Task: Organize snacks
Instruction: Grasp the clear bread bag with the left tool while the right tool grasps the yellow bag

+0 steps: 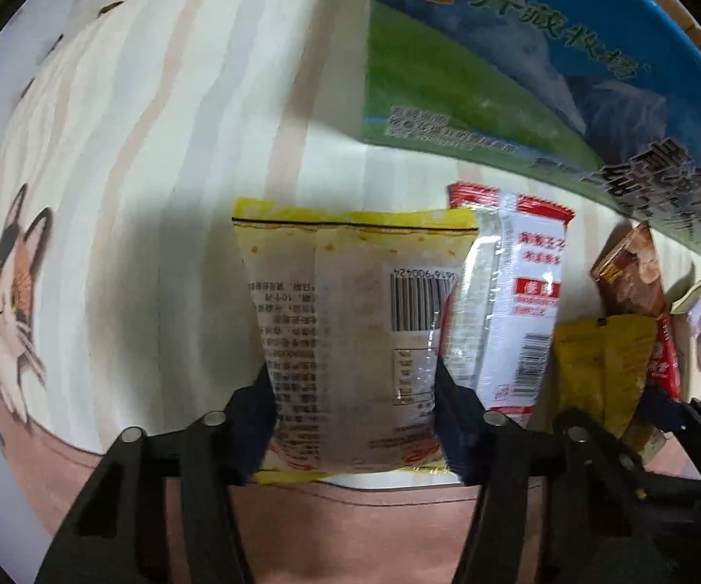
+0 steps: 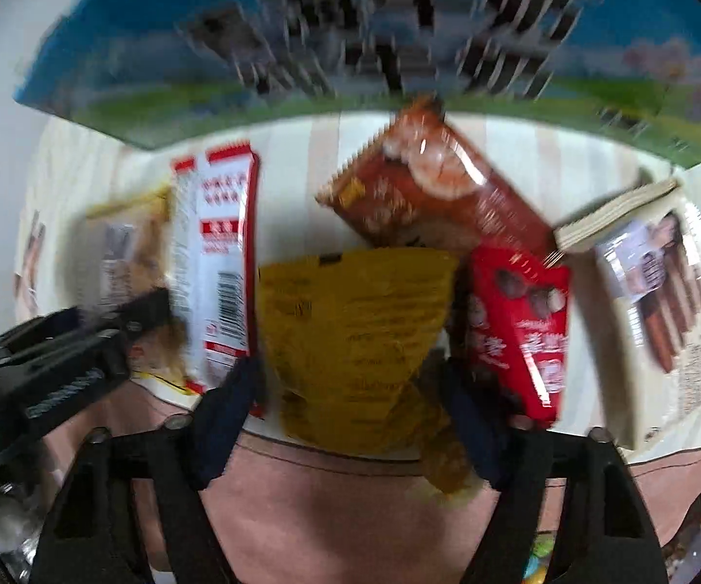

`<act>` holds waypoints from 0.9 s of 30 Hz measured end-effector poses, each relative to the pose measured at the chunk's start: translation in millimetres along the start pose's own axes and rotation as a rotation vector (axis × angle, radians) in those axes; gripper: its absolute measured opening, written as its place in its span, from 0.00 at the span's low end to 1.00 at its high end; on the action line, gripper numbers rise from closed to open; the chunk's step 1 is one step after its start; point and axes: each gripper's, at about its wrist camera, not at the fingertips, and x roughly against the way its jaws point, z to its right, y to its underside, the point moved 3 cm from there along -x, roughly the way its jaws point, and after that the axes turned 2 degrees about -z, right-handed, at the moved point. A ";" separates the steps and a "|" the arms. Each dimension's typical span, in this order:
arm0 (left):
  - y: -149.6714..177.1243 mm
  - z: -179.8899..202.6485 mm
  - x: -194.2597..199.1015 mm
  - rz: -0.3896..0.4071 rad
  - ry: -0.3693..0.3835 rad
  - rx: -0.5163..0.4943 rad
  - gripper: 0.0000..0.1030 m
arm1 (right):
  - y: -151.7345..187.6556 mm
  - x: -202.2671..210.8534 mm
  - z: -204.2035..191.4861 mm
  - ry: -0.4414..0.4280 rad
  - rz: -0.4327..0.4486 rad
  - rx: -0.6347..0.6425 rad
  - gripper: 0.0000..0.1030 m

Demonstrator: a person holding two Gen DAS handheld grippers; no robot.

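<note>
The left gripper points down at a cloth with pale stripes and a cat print. Its jaws stand narrowed at either edge of a clear packet with yellow ends, which lies flat between them, barcode and small print facing up; the pads appear to touch its sides, so it looks gripped. Just beside the right finger lies a red-and-white packet, lengthwise like the first.

The right gripper also points down, jaws partly closed around a mustard-yellow pouch, crumpled and printed with dark text. Blur hides whether the pads press it. Beside its right finger lies a red chocolate packet; beyond the pouch, tilted, a brown biscuit packet. Farther right sits a cream box of wafer sticks. Beyond everything stands a large blue-and-green carton.
</note>
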 end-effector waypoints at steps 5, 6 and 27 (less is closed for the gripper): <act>32.0 -4.5 1.0 0.007 -0.025 0.001 0.52 | 11.9 -3.9 7.1 -0.022 -0.004 -0.066 0.62; 41.3 -5.6 0.7 0.002 -0.027 0.002 0.52 | 18.2 -3.5 8.2 -0.040 -0.017 -0.072 0.62; 134.9 10.2 -24.8 -0.062 -0.049 -0.003 0.52 | 93.2 -34.2 16.7 -0.071 -0.121 -0.107 0.64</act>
